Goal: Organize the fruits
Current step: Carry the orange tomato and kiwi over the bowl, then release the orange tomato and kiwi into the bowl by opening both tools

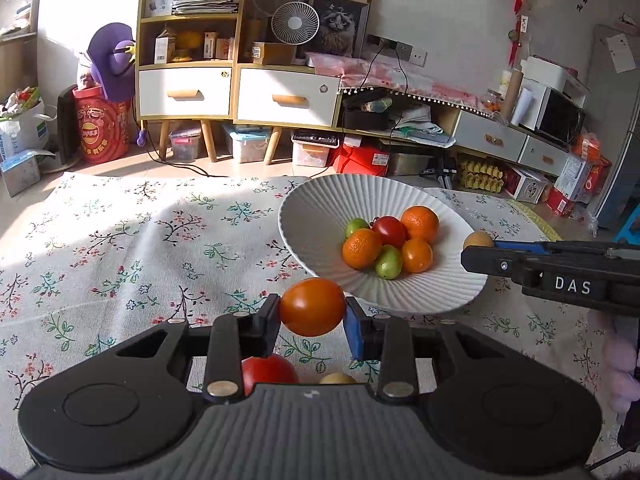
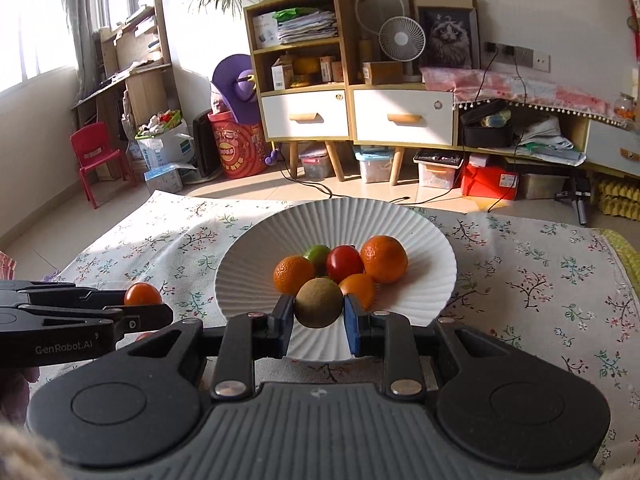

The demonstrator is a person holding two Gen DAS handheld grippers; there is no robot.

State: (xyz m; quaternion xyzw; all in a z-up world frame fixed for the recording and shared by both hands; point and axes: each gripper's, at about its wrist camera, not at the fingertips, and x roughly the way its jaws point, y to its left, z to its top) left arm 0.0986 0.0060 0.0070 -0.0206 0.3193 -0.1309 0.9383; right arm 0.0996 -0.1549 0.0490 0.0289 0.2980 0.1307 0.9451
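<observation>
Right gripper pinches a brown fruit over the near rim of the plate. Left gripper holds an orange tomato beside the plate, above the tabletop.

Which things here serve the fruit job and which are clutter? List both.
Job:
- orange-red tomato in the left gripper
- brownish-green round fruit in the right gripper
- white ribbed plate holding fruit
- red tomato on the cloth

Clutter:
- white desk fan
- framed cat picture
- red plastic chair
</observation>
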